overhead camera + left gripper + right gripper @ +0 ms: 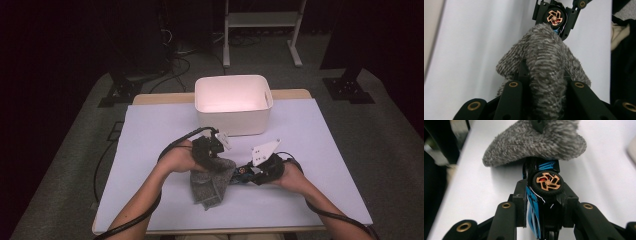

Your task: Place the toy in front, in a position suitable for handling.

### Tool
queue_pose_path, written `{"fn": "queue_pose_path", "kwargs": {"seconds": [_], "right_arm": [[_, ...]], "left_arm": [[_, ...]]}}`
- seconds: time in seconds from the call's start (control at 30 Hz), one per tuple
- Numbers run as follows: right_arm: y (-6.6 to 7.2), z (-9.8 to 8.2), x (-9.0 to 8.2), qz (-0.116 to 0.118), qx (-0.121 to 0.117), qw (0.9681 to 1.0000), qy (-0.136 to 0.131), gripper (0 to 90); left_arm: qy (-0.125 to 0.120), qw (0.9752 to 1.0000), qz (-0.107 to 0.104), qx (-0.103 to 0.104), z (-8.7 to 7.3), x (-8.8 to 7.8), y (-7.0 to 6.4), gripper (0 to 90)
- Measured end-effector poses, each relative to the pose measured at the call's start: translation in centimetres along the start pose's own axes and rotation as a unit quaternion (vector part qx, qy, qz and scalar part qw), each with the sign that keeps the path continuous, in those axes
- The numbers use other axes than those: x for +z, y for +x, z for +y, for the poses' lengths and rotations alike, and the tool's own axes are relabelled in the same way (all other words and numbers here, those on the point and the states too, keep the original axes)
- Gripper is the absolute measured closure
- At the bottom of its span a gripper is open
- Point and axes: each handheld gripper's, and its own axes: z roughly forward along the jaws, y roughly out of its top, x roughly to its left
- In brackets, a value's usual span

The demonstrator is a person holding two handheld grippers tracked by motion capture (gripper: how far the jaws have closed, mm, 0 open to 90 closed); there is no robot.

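White-covered table, white bin standing at its far middle edge; work is going on near the front, between the two hands. Grey fuzzy cloth hangs bunched from the left gripper, lower end resting on the table; jaws narrow and pinched on a thick fold of it, as the left gripper view shows. Blue-and-black toy car with bronze-spoked wheels sits clamped by its sides in the right gripper, nose touching the cloth. Step looks like wiping the car. To do it well: keep the cloth grip firm, hold the car steady, and rub its body against the cloth without catching a wheel in the pile.
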Motion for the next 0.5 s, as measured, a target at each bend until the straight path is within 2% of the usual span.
{"fn": "queue_pose_path", "kwargs": {"seconds": [0.1, 0.17, 0.23, 0.33, 0.5], "right_arm": [[-0.6, 0.0, 0.2, -0.009, -0.016, 0.9998, 0.007, 64.3], [-0.7, -0.6, 0.3, -0.009, -0.017, 0.9998, 0.007, 64.3], [-0.7, -1.4, 0.5, -0.008, -0.007, 0.9999, 0.012, 64.4], [-0.5, -2.2, 0.5, -0.012, 0.013, 0.9998, -0.007, 64.5], [-0.2, -2.5, 0.4, -0.018, 0.041, 0.9988, -0.018, 62.2]], "left_arm": [[-0.002, 1.0000, 0.005, -0.001, 0.2, -0.1, 0.3, 73.3], [-0.004, 1.0000, 0.005, -0.004, 0.2, 0.0, 0.3, 73.3], [-0.002, 1.0000, 0.005, -0.005, 0.2, 0.1, 0.5, 73.3], [0.008, 0.9999, 0.002, -0.009, 0.0, 0.8, 0.6, 73.4], [-0.002, 0.9999, -0.002, -0.013, -0.3, 0.7, 0.3, 73.4]]}}
